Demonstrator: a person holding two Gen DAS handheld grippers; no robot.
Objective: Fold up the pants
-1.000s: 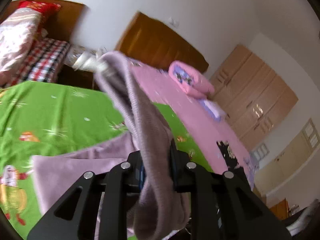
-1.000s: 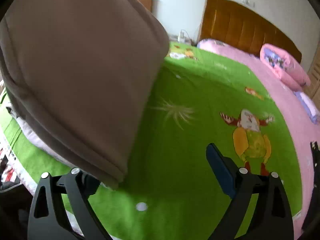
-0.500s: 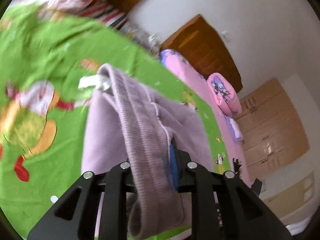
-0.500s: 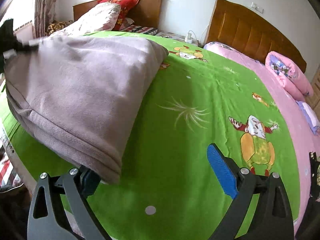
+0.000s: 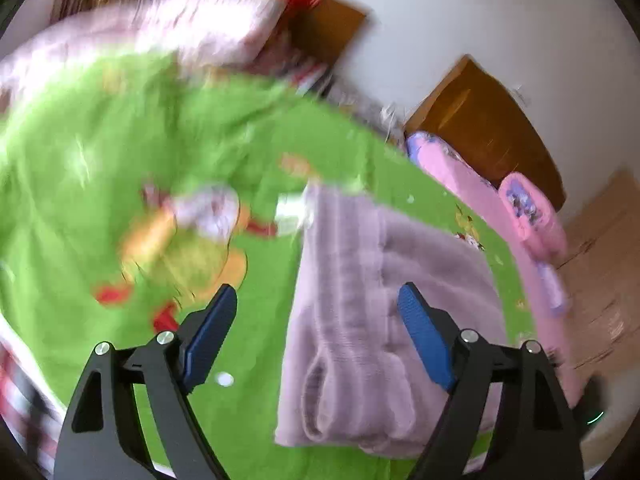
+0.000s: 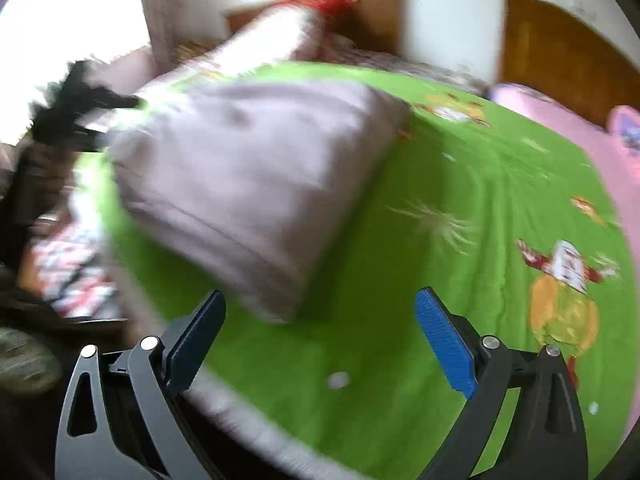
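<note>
The mauve pants point(image 5: 384, 312) lie folded in a thick stack on the green bedspread point(image 5: 120, 152), ribbed waistband toward me, a white tag at the far corner. My left gripper point(image 5: 318, 332) is open and empty, its blue pads just above the near edge of the stack. In the right wrist view the same pants point(image 6: 248, 184) lie left of centre on the bedspread point(image 6: 460, 184). My right gripper point(image 6: 320, 336) is open and empty, just short of the stack's near corner. Both views are motion-blurred.
A cartoon print point(image 6: 564, 292) marks the bedspread on the right. A pink sheet with pink pillows point(image 5: 528, 208) lies beyond. Wooden headboards point(image 6: 560, 52) stand at the wall, and a wardrobe point(image 5: 600, 264) is at right. The left gripper's dark body point(image 6: 76, 100) shows past the pants.
My left gripper has opened and let go of the pants, which now lie flat on the bed. My right gripper stays open and has drawn back slightly.
</note>
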